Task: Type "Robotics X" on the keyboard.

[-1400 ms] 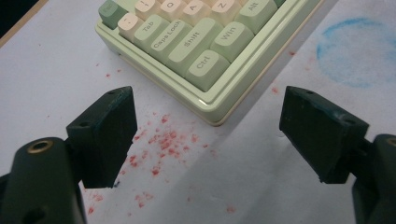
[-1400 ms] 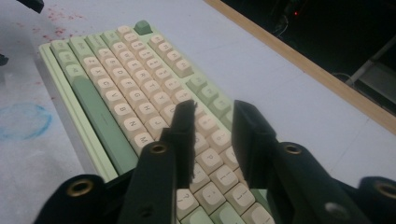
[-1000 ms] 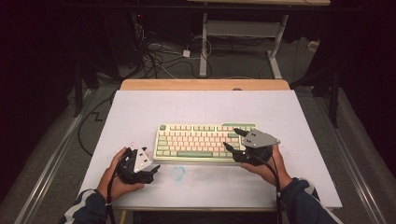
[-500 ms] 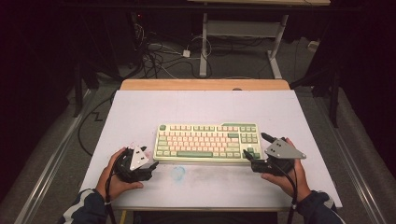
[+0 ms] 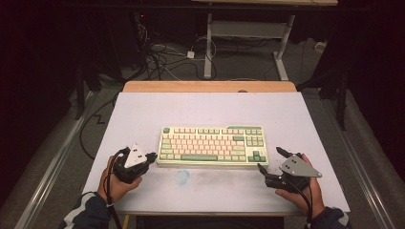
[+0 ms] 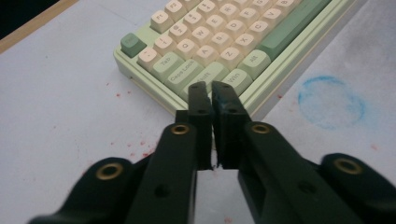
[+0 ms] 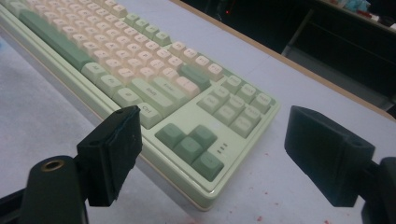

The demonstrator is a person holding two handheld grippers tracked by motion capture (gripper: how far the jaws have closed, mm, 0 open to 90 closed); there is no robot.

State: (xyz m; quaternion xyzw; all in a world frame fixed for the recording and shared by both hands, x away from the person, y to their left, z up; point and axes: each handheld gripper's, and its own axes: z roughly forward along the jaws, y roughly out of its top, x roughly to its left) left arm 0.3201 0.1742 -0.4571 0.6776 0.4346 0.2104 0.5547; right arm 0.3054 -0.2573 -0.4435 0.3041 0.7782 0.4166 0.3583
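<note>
— Nearest the front edge of the bench (image 5: 205, 109)?

— Left tool (image 5: 152, 156), in a hand toward the front left corner. Shut tight, pad against pad, having just been closing; grips nothing. Points at the keyboard (image 5: 212, 145), just off its left end, with the Caps Lock and Win keys right past the tips in the left gripper view. Cannot tell whether touching the case or barely apart.

— And toward the front right corner?

— Right tool (image 5: 270, 160), likewise in a hand, with a grey three-cornered plate on top. Stands wide open, having just been opening; holds nothing. Lies just beside the right end of the keyboard, apart from it. Looks, in the right gripper view, at the arrow-key corner, framed between the two pads with no pressure from either.

— Between the two?

— Blue ring stain (image 5: 182, 177) on the white surface, just in front of the keyboard's near edge, left of centre. Red specks (image 6: 135, 144) too, scattered by the keyboard's left end.

— Then the keyboard itself?

— Lies flat around the middle of the bench, a little nearer the front edge than the back, long side parallel to that edge. Pale green case, cream and green keys, long green space bar in the near row.

— Farther back?

— Bare white surface up to a wooden strip (image 5: 210, 86) along the back edge. Beyond, on the dark floor, a tangle of cables (image 5: 162, 52) and the legs of a second desk (image 5: 248, 28).
</note>
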